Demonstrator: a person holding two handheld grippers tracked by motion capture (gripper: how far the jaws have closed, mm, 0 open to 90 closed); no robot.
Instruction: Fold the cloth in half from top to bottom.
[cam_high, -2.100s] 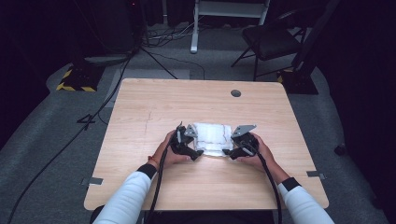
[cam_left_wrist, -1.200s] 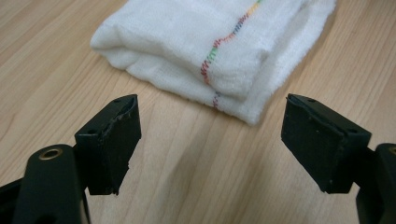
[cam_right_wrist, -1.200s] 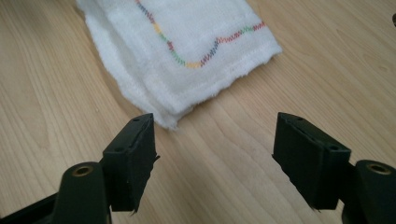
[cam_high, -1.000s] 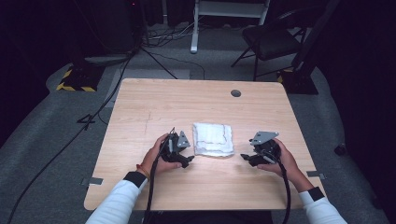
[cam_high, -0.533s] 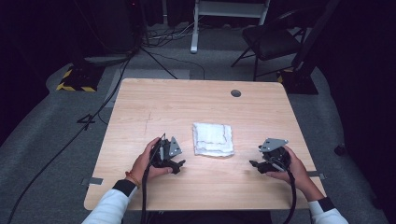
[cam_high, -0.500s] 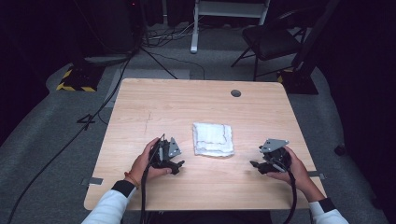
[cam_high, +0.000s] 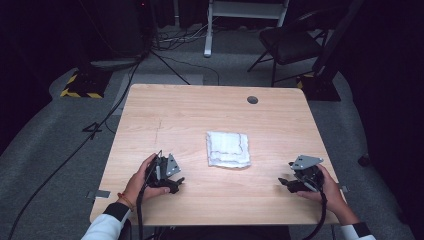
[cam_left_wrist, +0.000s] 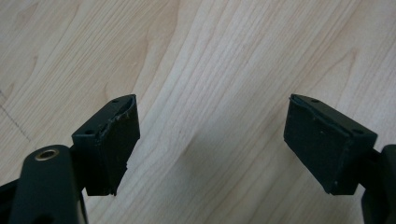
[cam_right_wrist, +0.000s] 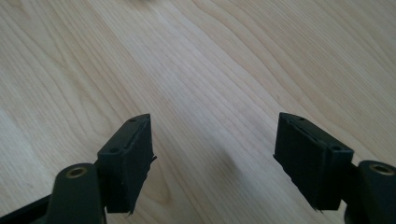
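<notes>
Folded white cloth (cam_high: 228, 149) is lying flat just right of the centre of the high view, on the bare wood of the desk (cam_high: 200, 115), squared up, with nothing touching it.

Left claw (cam_high: 176, 182) is sitting at the lower left of the high view, in the person's hand, well apart from the cloth. In the left gripper view its jaws are standing wide apart and are holding nothing; wood grain is showing between them.

Right claw (cam_high: 284, 182) is sitting at the lower right of the high view, also well clear of the cloth. In the right gripper view its jaws are gaping wide, with bare desk between them.

Change noted: two seconds back both claws were pressed against the two sides of the cloth at mid-desk. Since then the hands have been drawing outward and toward the near edge of the desk, and the cloth is staying where it was.

Reading: the cloth is looking finished, folded into a compact pad, and both claws have let go. The hands appear to be retreating to a rest position, so the folding work is judged complete or nearly so.
</notes>
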